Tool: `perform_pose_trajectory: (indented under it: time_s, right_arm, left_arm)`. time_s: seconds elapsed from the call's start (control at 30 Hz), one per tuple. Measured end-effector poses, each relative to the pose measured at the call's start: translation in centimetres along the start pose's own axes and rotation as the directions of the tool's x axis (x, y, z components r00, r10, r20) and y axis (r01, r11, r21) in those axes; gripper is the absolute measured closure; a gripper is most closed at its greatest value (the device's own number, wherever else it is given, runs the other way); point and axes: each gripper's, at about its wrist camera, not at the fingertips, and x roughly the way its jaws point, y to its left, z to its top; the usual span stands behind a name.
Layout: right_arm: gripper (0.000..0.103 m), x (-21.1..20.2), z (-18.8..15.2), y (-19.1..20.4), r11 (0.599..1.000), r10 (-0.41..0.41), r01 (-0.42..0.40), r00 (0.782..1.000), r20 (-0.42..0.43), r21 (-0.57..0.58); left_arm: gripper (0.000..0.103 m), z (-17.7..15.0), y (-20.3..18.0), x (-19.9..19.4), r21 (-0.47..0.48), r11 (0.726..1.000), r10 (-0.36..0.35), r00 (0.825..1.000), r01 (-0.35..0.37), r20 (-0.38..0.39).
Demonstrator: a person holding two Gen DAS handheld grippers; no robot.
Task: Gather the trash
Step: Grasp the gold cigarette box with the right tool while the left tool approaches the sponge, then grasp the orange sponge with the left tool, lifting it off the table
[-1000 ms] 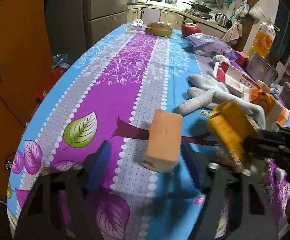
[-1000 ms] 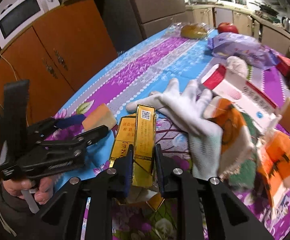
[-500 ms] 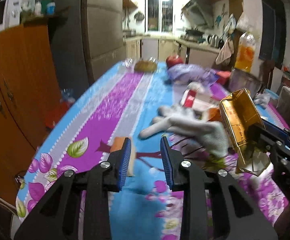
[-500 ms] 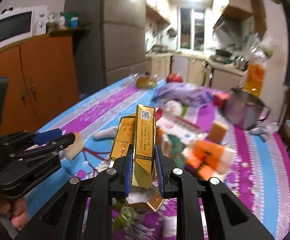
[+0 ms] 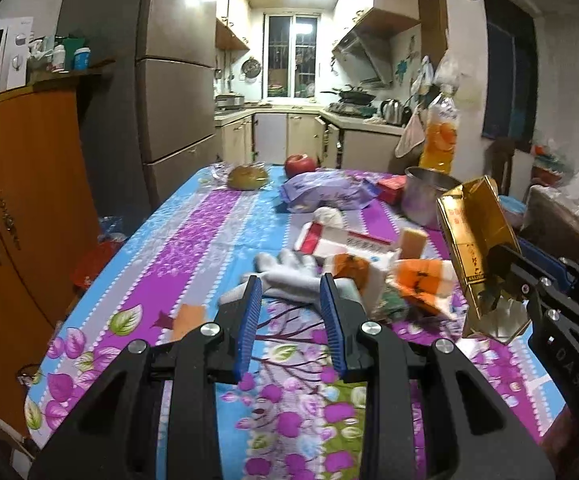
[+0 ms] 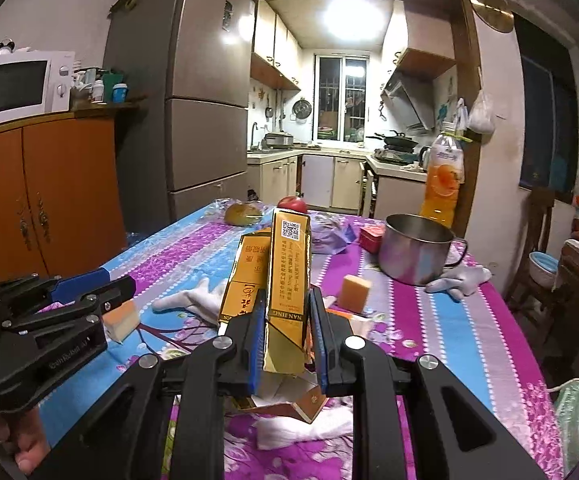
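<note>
The right gripper [image 6: 287,332] is clamped on a torn-open gold cigarette carton [image 6: 283,280], its blue pads squeezing the narrow sides so the box stands nearly upright above the table [image 6: 441,320], lifted clear of the cloth; that grip on the stiff folded edges looks chosen because the ripped bottom flaps would crumple under pressure. From the left wrist view the same carton [image 5: 475,240] hangs off to the right, well apart from the left gripper [image 5: 289,304], whose fingers stand parted with nothing between them, poised over the flowered tablecloth with a white glove [image 5: 289,276] lying just beyond the tips. I'd guess that hand is kept free for the next piece of litter, perhaps the orange wrappers [image 5: 421,280] heaped beside the red-and-white box [image 5: 345,242]. The steel pot [image 6: 417,248], the apple [image 5: 299,164] and the orange drink bottle [image 6: 445,178] sit further back and don't look like rubbish. No bin shows clearly in either view, so where the carton is headed I can't say.
</note>
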Motion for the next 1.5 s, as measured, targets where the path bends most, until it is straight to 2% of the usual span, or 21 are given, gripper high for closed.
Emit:
perform_pose_trajectory:
  time_s: [0.33, 0.47, 0.5, 0.57, 0.6, 0.63, 0.67, 0.73, 0.77, 0.9, 0.97, 1.03, 1.07, 1.1, 1.17, 1.27, 1.3, 1.33, 1.37, 1.43, 1.5]
  right_arm:
    - [0.082, -2.8, -0.5, -2.2, 0.999, -0.034, 0.033, 0.999, 0.023, 0.032]
    - [0.081, -3.1, -0.9, -2.7, 0.999, -0.019, 0.019, 1.0, 0.013, 0.037]
    - [0.081, -3.0, -0.9, -2.7, 0.999, -0.017, 0.017, 1.0, 0.008, 0.038]
    - [0.081, -2.7, -1.3, -2.9, 0.999, -0.003, 0.003, 1.0, -0.008, 0.044]
    - [0.081, -2.6, -1.4, -3.0, 0.999, 0.001, -0.001, 1.0, -0.012, 0.045]
    - [0.081, -2.4, -1.7, -3.0, 0.999, 0.012, -0.011, 1.0, -0.021, 0.046]
    - [0.081, -2.1, -1.8, -3.0, 0.999, 0.018, -0.017, 0.999, -0.028, 0.047]
    - [0.081, -1.3, -2.2, -2.8, 0.998, 0.037, -0.035, 0.998, -0.046, 0.054]
    - [0.081, -0.9, -2.4, -2.6, 0.997, 0.049, -0.046, 0.997, -0.054, 0.056]
    - [0.081, 0.3, -2.7, -1.4, 0.996, 0.08, -0.077, 0.994, -0.075, 0.046]
    - [0.081, 0.6, -2.8, -1.3, 0.996, 0.085, -0.082, 0.993, -0.082, 0.046]
    - [0.081, 0.9, -2.8, -1.0, 0.995, 0.088, -0.084, 0.992, -0.088, 0.048]
    - [0.081, 1.0, -2.9, -1.0, 0.995, 0.089, -0.085, 0.992, -0.09, 0.049]
    - [0.081, 1.1, -2.9, -1.0, 0.995, 0.091, -0.087, 0.992, -0.092, 0.049]
    - [0.081, 1.5, -3.0, -0.9, 0.994, 0.101, -0.096, 0.99, -0.101, 0.054]
    - [0.081, 2.5, -3.4, -1.4, 0.985, 0.155, -0.143, 0.979, -0.134, 0.092]
    - [0.081, 3.2, -3.6, -1.2, 0.975, 0.209, -0.194, 0.964, -0.165, 0.105]
    - [0.078, 3.6, -3.8, -0.9, 0.966, 0.252, -0.236, 0.948, -0.193, 0.105]
    - [0.075, 4.2, -4.0, -0.3, 0.951, 0.309, -0.293, 0.923, -0.23, 0.1]
    - [0.056, 4.8, -4.5, 0.9, 0.938, 0.342, -0.341, 0.898, -0.275, 0.052]
    - [0.044, 5.9, -4.9, 2.1, 0.928, 0.348, -0.373, 0.873, -0.342, -0.008]
  left_arm:
    - [0.074, 0.4, -1.7, -2.3, 0.0, 0.993, -0.115, 0.991, 0.115, 0.065]
    - [0.074, 0.2, -0.6, -1.9, -0.001, 0.991, -0.136, 0.99, 0.136, 0.042]
    - [0.072, 0.1, 0.0, -1.7, 0.0, 0.992, -0.128, 0.991, 0.129, 0.039]
    - [0.048, -0.4, 2.1, -1.1, -0.009, 0.998, -0.067, 0.997, 0.067, 0.032]
    - [0.026, -0.8, 3.8, -0.7, -0.033, 0.999, -0.028, 0.999, 0.029, 0.02]
    - [0.021, -1.2, 5.5, -0.2, -0.059, 0.998, -0.001, 1.0, 0.0, -0.003]
    - [0.021, -1.7, 7.4, 0.5, -0.093, 0.995, 0.041, 0.999, -0.044, -0.033]
    - [0.019, -2.6, 9.2, 1.8, -0.112, 0.993, 0.035, 0.994, -0.046, -0.104]
    - [0.019, -2.8, 9.4, 2.2, -0.1, 0.994, 0.033, 0.992, -0.045, -0.123]
    - [0.018, -4.1, 7.0, 4.6, 0.073, 0.997, 0.03, 0.983, -0.016, -0.181]
    - [0.019, -3.8, 7.7, 5.8, 0.029, 0.999, 0.044, 0.982, -0.04, -0.183]
    - [0.025, -3.4, 9.0, 7.6, -0.015, 0.995, 0.089, 0.973, -0.095, -0.212]
    - [0.04, -3.3, 9.5, 8.7, -0.045, 0.995, 0.076, 0.963, -0.091, -0.26]
    - [0.049, -3.4, 9.8, 9.4, -0.063, 0.994, 0.068, 0.957, -0.089, -0.282]
    - [0.053, -3.3, 9.8, 10.2, -0.066, 0.994, 0.061, 0.949, -0.086, -0.308]
    - [0.072, -3.5, 10.1, 10.5, -0.069, 0.994, 0.054, 0.944, -0.08, -0.325]
    - [0.078, -3.6, 10.0, 10.4, -0.074, 0.995, 0.041, 0.945, -0.068, -0.323]
    - [0.078, -3.8, 9.9, 10.3, -0.072, 0.995, 0.046, 0.946, -0.073, -0.322]
    - [0.078, -3.8, 9.7, 10.3, -0.07, 0.995, 0.048, 0.946, -0.075, -0.32]
    - [0.078, -3.8, 9.6, 10.2, -0.075, 0.995, 0.039, 0.946, -0.067, -0.321]
    - [0.078, -4.0, 9.4, 10.0, -0.072, 0.996, 0.029, 0.947, -0.055, -0.321]
